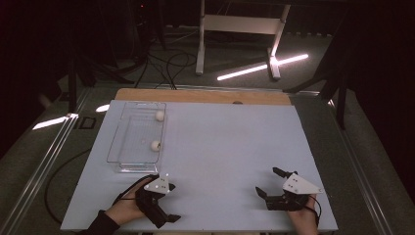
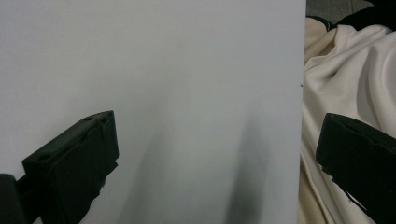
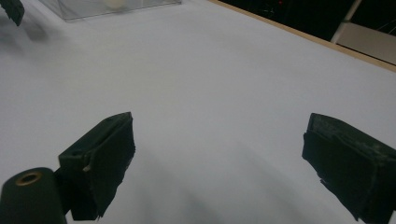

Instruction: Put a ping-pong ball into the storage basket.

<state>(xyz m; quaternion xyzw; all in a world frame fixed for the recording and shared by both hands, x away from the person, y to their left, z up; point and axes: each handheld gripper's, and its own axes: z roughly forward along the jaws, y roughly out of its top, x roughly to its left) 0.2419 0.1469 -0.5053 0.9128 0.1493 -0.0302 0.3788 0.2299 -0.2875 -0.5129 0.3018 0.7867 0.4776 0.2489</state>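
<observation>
A clear plastic tray (image 1: 115, 147) lies on the left half of the white table (image 1: 230, 142). Two small white balls rest in it, one at the far end (image 1: 160, 115) and one nearer me (image 1: 155, 145). My left gripper (image 1: 170, 203) is held low at the front left, just in front of the tray, open and empty (image 2: 219, 140). At the front right my right gripper (image 1: 269, 181) is also open and holds nothing (image 3: 222, 137). It looks across the table toward the tray (image 3: 84, 11), where one ball (image 3: 114, 3) shows at the top edge.
A wooden strip (image 1: 205, 95) runs along the table's far edge. Beyond it on the floor stand a white frame (image 1: 240, 29) and loose cables (image 1: 166, 66). White cloth (image 2: 345, 70) lies past the table's front edge by my left gripper.
</observation>
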